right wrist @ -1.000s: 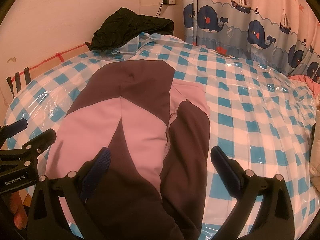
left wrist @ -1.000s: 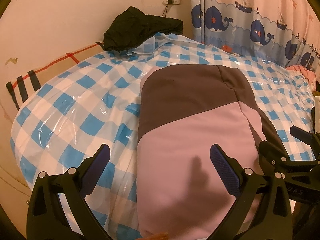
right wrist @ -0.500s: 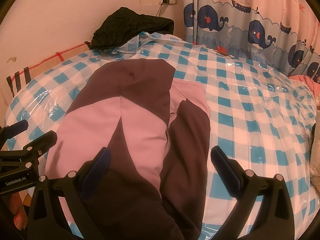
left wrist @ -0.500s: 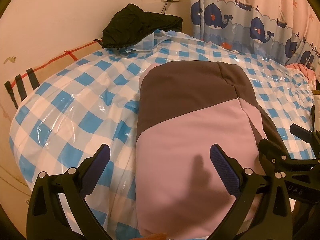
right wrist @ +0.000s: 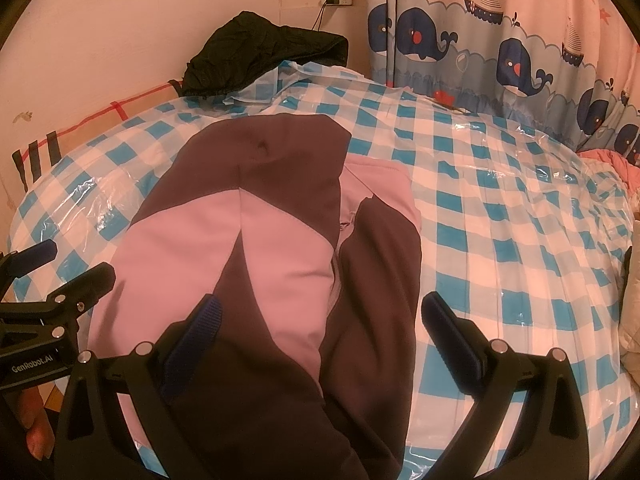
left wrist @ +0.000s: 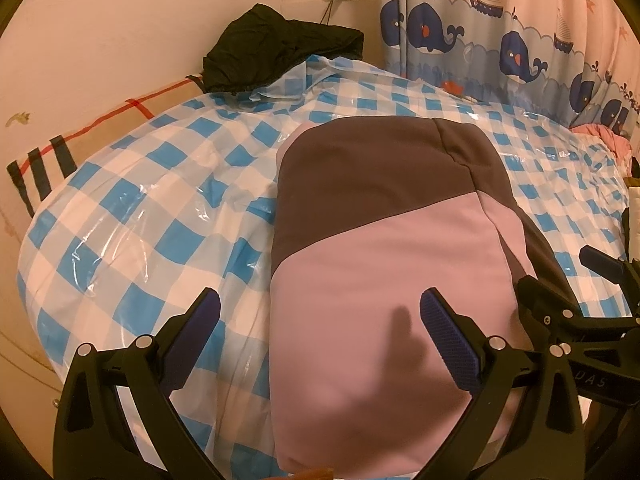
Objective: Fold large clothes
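The fingers [left wrist: 202,322] of the left gripper [left wrist: 318,326] are held wide apart over the near end of the garment [left wrist: 384,232], with nothing between them; those of the right gripper [right wrist: 322,326] are likewise spread and empty, set above the dark near part of the same garment. The garment, a pink-and-dark-grey jacket or hooded top, is laid lengthwise on the bed [left wrist: 132,216], over a glossy blue-checked plastic sheet [right wrist: 500,208]. It is already narrowed, one sleeve being turned in along its right side. A soft, limp and fairly light cloth is to be expected, so sagging will follow any single-point lift. The plastic beneath looks slippery, and the whole piece may slide when pulled. The near hem corners would best be pinched, one by each gripper, through all layers.
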